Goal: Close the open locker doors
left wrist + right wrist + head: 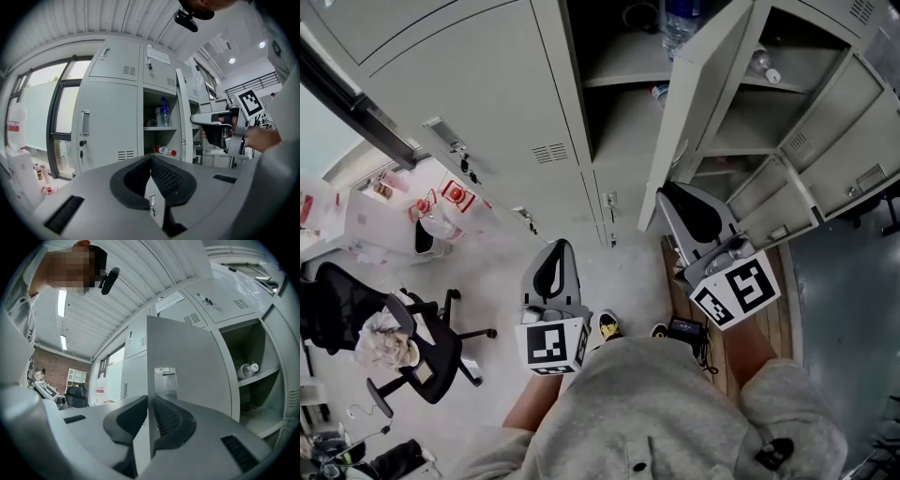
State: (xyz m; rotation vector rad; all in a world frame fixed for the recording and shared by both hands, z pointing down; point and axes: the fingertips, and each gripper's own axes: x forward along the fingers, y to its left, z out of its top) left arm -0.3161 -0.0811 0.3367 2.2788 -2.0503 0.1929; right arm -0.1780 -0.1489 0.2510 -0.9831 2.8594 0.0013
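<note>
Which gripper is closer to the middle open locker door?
Right. The right gripper has its jaws on the edge of the open locker door; the left gripper hangs off to its left, apart from it, jaws together.

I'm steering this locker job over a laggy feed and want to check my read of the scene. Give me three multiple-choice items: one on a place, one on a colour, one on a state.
1. Where does the bottle with the red cap lie?
A. On the floor
B. On a shelf in the open locker
C. On a chair seat

2. What colour is the office chair?
A. Black
B. Red
C. White

3. How do the jaws of the right gripper stand?
A. Wide apart, empty
B. Around a bottle
C. Closed on the edge of the open door

Answers:
1 B: the left gripper view shows it on its side on the lower shelf.
2 A: its back, arms and base are black in the head view.
3 C: the right gripper view shows the door's edge clamped between the jaws.
</note>
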